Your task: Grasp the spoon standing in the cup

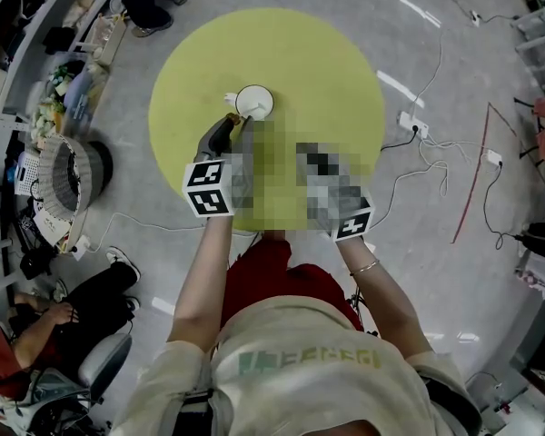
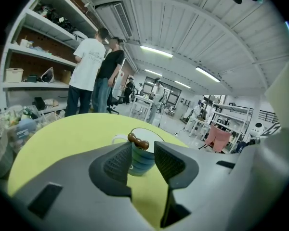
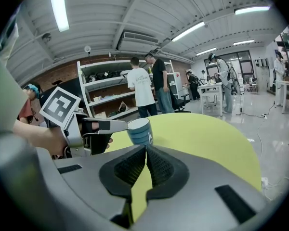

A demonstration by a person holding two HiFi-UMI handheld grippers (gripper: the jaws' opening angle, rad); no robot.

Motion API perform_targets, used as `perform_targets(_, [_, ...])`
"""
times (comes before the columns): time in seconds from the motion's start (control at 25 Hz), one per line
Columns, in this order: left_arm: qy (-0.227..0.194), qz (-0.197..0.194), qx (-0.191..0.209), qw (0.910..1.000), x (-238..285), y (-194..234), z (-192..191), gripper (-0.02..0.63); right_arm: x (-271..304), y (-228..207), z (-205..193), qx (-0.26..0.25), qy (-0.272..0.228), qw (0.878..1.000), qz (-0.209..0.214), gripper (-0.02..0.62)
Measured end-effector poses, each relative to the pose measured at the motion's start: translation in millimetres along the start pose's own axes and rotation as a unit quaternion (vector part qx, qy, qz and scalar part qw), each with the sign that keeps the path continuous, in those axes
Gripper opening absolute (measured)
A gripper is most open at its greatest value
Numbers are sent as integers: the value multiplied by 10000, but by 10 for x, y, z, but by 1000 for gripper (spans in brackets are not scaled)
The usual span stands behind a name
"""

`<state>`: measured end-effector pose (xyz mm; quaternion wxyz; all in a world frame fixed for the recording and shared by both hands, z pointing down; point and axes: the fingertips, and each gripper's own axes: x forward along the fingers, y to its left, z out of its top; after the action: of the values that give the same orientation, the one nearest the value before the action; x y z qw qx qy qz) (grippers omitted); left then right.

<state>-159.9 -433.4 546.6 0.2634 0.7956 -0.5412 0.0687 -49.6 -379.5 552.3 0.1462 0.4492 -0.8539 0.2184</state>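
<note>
The left gripper (image 2: 143, 154) is gaping wide, its jaws framing the spoon (image 2: 137, 141), whose brown handle is sticking up from the striped cup (image 2: 141, 161) just ahead. The right gripper (image 3: 146, 154) is sitting closed and empty, facing the cup on the yellow table (image 2: 62, 138).

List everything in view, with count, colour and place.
table: one, yellow-green, round, middle of the floor
cup: one, blue-striped outside, white inside, on the table just ahead of the left gripper
spoon: one, brown handle, standing in the cup at its near rim
shelves: one unit, white, by the wall
people: two at the shelves, in a white shirt and a black shirt
cables: several, white, on the floor right of the table
left gripper: one, grey, jaws open, at the cup
right gripper: one, grey, jaws shut, empty, over the table
</note>
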Motion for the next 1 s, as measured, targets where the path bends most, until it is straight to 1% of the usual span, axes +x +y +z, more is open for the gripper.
perform_targets(0.28, [11, 89, -97, 9999, 94, 14, 66, 133, 42, -51, 20, 22, 22, 10000, 20, 38])
perform_targets(0.48, [0, 182, -40, 9998, 81, 74, 97, 84, 67, -47, 24, 37, 24, 10000, 19, 38])
perform_targets(0.64, [-8, 224, 12, 9997, 56, 89, 114, 61, 60, -25, 33, 41, 4, 10000, 29, 38])
perform_targets(1.0, [-98, 181, 30, 9998, -39, 28, 144, 55, -21, -10, 89, -15, -47, 10000, -13, 38])
